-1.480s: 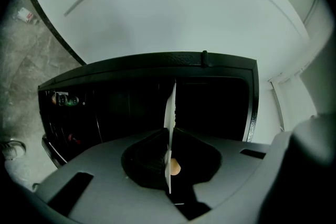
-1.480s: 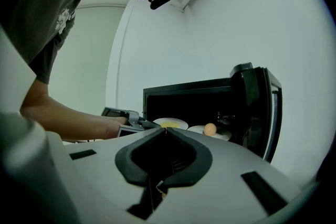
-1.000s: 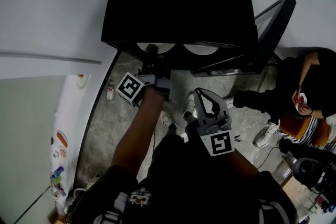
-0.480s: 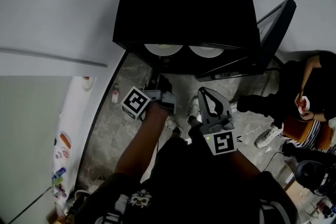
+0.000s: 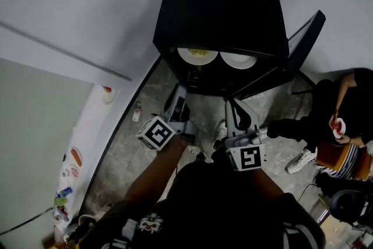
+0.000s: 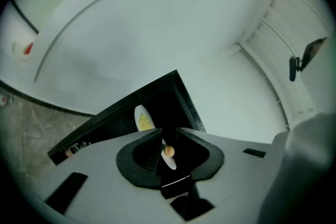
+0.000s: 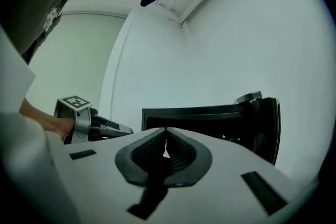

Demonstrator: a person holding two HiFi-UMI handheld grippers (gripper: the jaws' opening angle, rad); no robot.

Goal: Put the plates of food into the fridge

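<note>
Claws first: left claw point(image 5: 178, 96) is closing on nothing, and right claw point(image 5: 232, 104) is pinched together, empty. Farther off, at twelve o'clock, both plates point(image 5: 197, 55) sit side by side inside the fridge point(image 5: 221, 3). Its door point(image 5: 303, 38) hangs wide at two o'clock, nearer the right claw, I think.

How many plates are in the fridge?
2: left plate, with yellow food, and right plate beside it, both in the open fridge. More may be hidden deeper.
</note>
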